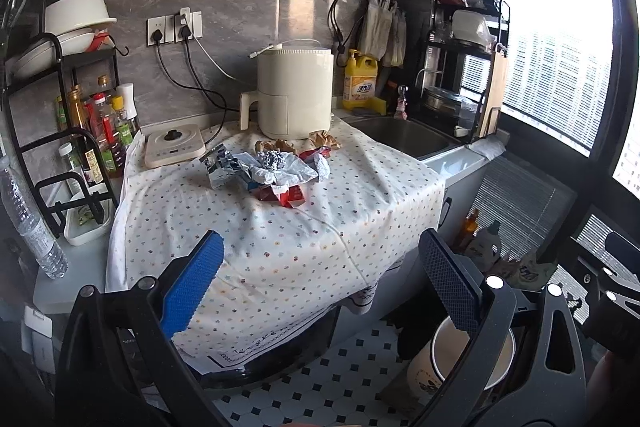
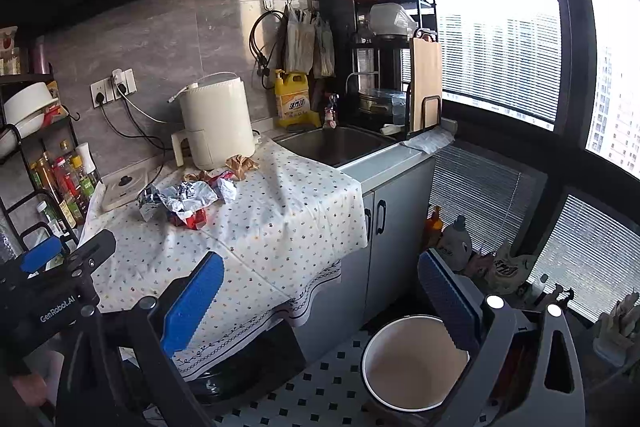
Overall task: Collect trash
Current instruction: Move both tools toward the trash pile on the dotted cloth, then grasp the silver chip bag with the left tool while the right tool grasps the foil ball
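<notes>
Both tools are spread wide and hold nothing: the left tool point(image 1: 320, 283) and the right tool point(image 2: 320, 303) hang short of the bench point(image 1: 280, 247), with the trash pile point(image 1: 272, 171) well ahead of them, in front of the air fryer point(image 1: 294, 91). The open bin point(image 2: 412, 363) sits on the floor below the right tool's right finger.

Likely risks: loose wrappers could slip from a shallow pinch and fall onto the floor, or a finger could snag the dotted cloth point(image 2: 280, 211) and drag the pile.

I count one foil ball point(image 1: 273, 159), two brown paper wads point(image 1: 324, 139), and several crumpled wrappers too overlapped to count exactly.
</notes>
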The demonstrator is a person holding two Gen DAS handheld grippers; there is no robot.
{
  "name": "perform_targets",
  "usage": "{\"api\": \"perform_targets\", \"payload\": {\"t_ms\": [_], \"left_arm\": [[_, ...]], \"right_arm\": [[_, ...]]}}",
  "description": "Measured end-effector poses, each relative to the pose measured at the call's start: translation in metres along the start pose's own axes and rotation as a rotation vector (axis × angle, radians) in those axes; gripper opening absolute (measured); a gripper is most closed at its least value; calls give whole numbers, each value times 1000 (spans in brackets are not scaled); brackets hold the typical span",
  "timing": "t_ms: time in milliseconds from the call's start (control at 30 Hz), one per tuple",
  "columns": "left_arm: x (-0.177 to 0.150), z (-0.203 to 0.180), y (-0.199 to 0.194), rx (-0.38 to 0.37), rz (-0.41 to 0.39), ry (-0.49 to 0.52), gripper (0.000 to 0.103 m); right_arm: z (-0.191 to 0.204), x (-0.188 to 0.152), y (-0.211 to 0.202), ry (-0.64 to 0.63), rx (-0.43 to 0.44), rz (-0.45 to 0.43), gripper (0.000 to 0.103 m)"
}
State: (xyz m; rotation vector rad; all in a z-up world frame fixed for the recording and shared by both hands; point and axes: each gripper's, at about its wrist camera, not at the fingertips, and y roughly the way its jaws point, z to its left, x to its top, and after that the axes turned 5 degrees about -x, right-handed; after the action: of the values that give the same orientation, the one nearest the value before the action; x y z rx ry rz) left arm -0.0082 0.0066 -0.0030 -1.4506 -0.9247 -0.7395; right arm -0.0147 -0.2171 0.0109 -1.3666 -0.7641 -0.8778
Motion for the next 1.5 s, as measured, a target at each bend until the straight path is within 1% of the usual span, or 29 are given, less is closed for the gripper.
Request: {"api": "perform_targets", "payload": {"t_ms": [167,300,333,500,633,700,833,967,1067,1233,1300,1500], "left_arm": [[4,15,0,31,3,-23,97],[7,33,6,59,13,-53,97],[9,39,9,66,17,-61,97],[16,64,37,90,35,-95,97],[27,85,71,105,60,-126,97],[35,97,88,104,62,-138,97],[48,112,120,111,73,-138,97],[61,128,148,113,79,-143,96],[66,139,166,113,90,-146,95],[74,162,196,121,104,-153,92],[77,170,208,118,116,-156,89],[84,190,241,111,125,-159,86]], "right_arm": [[11,5,5,-15,36,-2,95],[28,12,19,-49,66,-9,95],[32,14,23,-48,83,2,95],[62,21,47,-109,140,16,95],[82,30,76,-108,188,83,95],[92,37,88,-113,213,96,95],[113,49,118,-126,206,122,95],[131,55,145,-128,193,129,94],[143,57,165,-130,193,148,92],[170,59,199,-143,199,182,93],[182,60,212,-147,198,190,93],[215,62,252,-159,207,215,92]]}}
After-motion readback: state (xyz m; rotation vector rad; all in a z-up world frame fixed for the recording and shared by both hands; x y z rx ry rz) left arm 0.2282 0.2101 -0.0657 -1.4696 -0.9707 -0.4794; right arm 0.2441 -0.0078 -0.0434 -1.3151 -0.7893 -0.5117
